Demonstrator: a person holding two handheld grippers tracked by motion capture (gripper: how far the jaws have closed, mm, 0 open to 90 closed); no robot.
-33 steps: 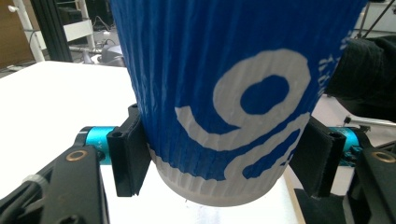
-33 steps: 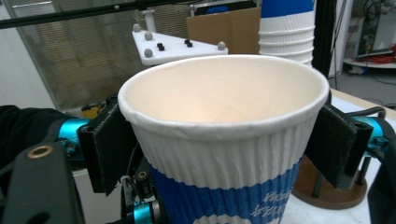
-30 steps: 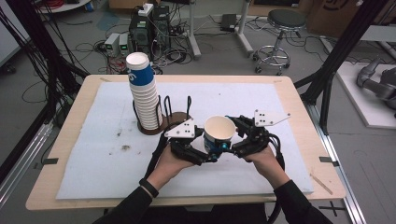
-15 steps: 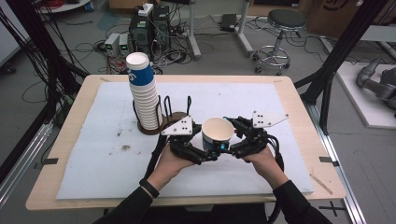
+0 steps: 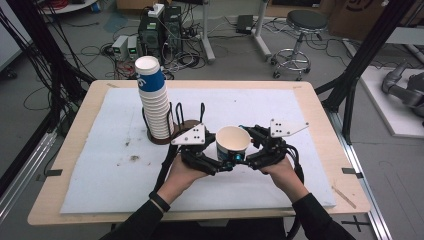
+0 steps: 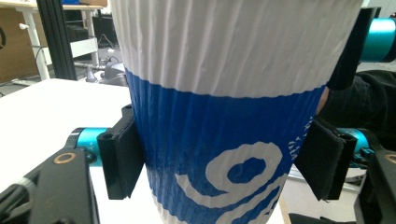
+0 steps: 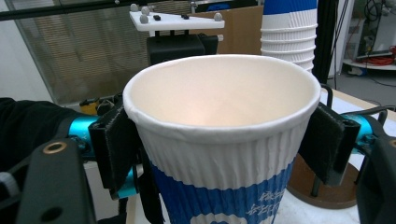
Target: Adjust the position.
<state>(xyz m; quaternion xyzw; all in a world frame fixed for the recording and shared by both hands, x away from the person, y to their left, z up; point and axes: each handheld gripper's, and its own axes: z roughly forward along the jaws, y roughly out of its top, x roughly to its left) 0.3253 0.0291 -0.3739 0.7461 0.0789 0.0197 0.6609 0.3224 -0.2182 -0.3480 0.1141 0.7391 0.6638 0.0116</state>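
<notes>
Both grippers clamped on one paper cup, held upright above the table's front middle.

Left gripper (image 6: pixel 219 163) pinching the blue band low down; right gripper (image 7: pixel 219 140) squeezing just under the rim of the cup (image 5: pixel 232 143). Probably light, ribbed, easily crushed; best gripped gently at mid-wall.

I see a grey floor (image 5: pixel 65 35) strewn with cables, computer towers (image 5: pixel 160 30) beyond the far table edge, a stool (image 5: pixel 298 30) far right.

Cup (image 5: pixel 233 142) between left gripper (image 5: pixel 222 164) and right gripper (image 5: pixel 248 150) — cup stack (image 5: pixel 154 100) behind-left, in holder (image 5: pixel 176 134).
</notes>
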